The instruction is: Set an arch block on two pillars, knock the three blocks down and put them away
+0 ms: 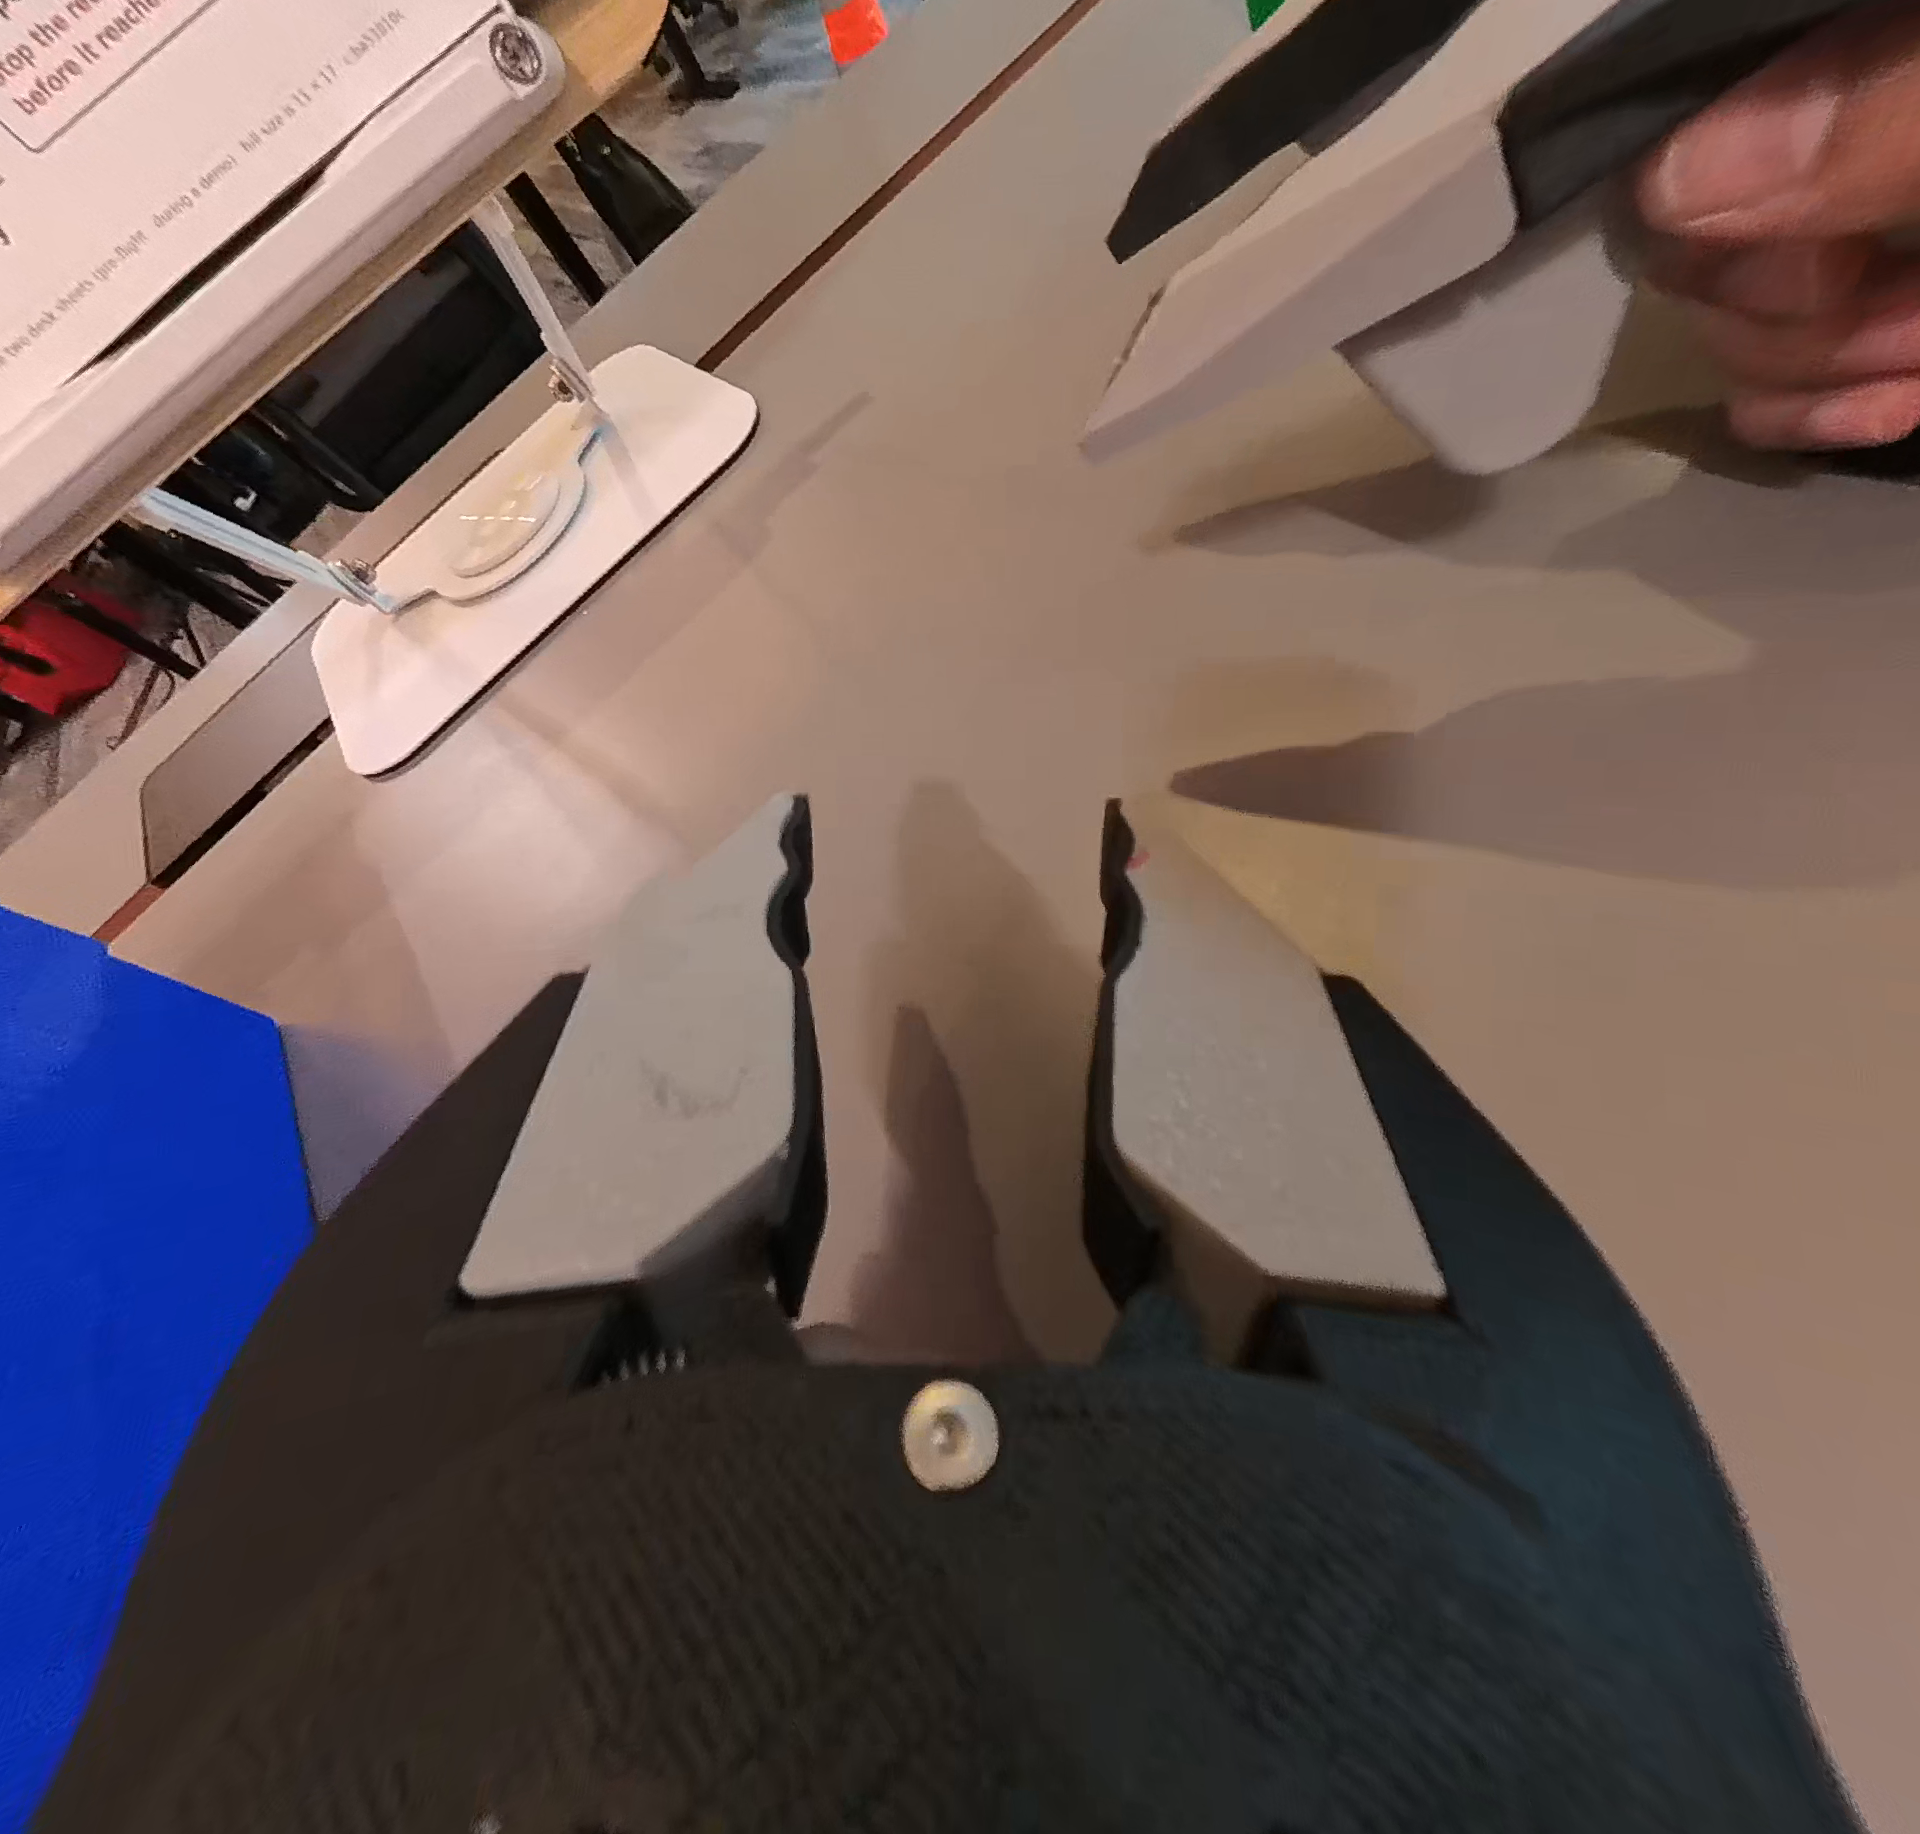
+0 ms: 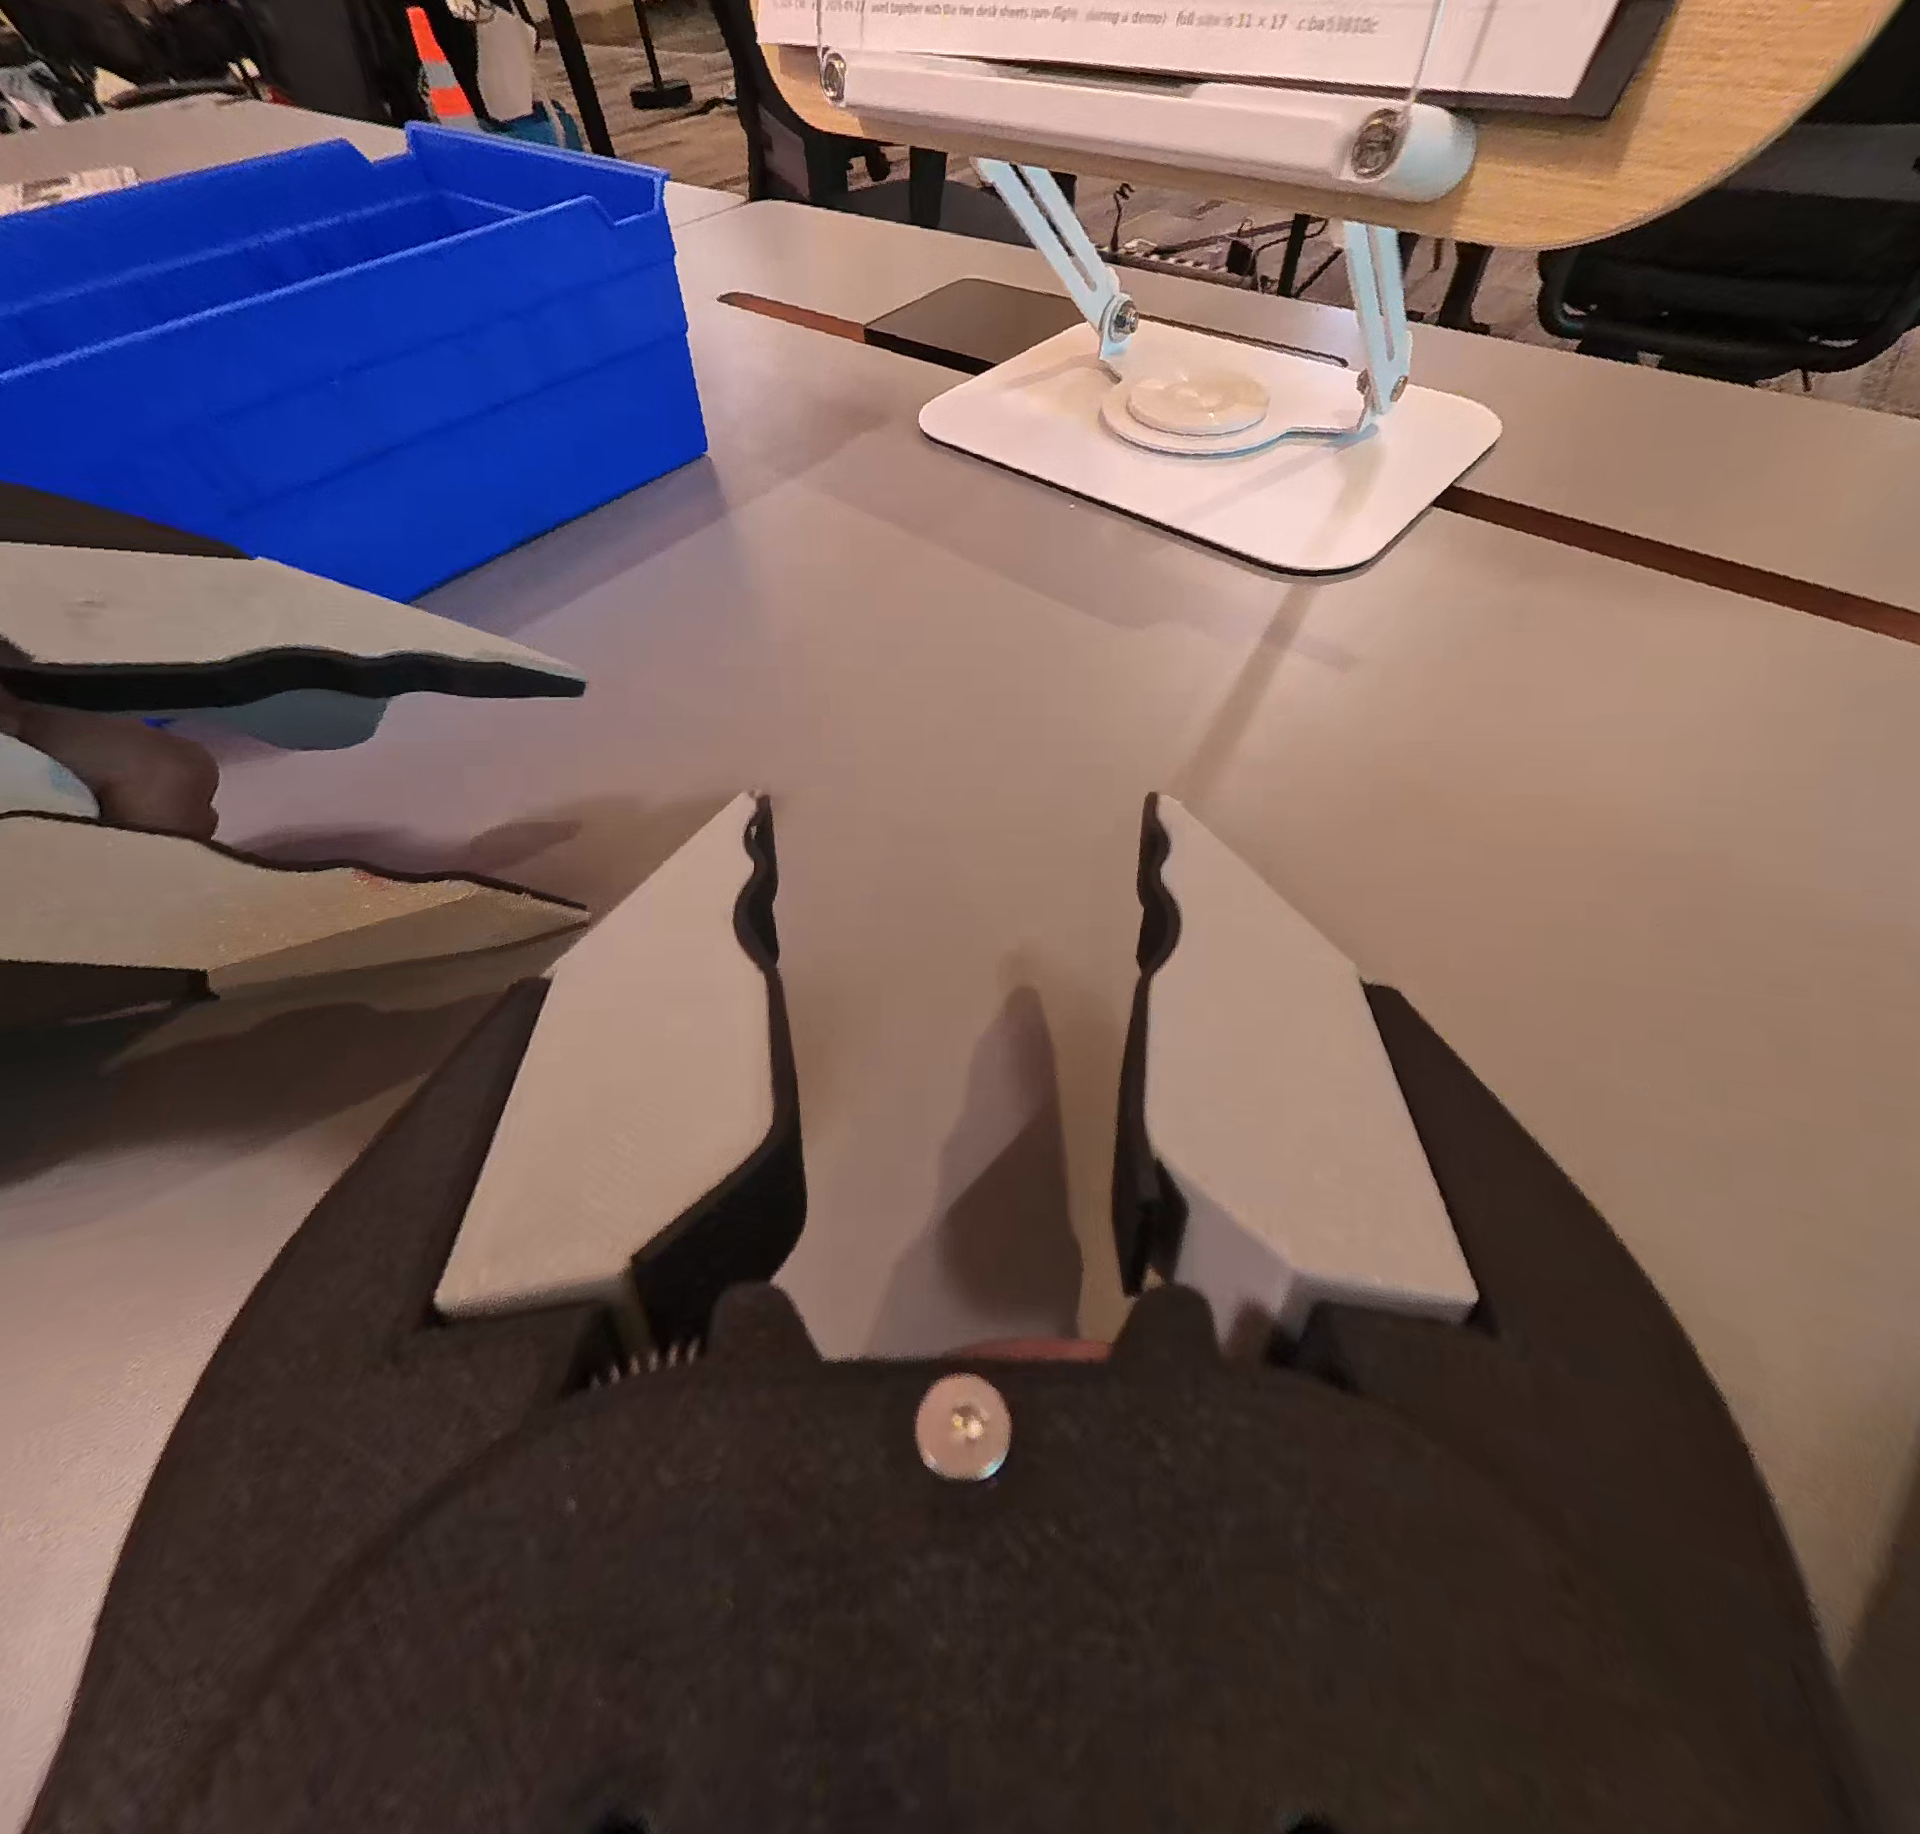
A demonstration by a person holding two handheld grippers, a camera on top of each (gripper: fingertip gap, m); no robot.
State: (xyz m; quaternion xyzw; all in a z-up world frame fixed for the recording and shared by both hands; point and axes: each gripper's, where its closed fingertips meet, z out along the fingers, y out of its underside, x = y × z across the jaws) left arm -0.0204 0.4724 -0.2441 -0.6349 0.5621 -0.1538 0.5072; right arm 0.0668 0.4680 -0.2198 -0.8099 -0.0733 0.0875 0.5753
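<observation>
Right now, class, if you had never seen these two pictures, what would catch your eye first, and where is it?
The blue bin stands out, on the grey table at far left in the right wrist view. Beside it sits a white stand holding a printed sheet. Both grippers, left and right, hover over bare table with jaws open and empty; no blocks are visible.

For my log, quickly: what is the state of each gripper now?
Left gripper: open, holding nothing.
Right gripper: open, holding nothing.
</observation>
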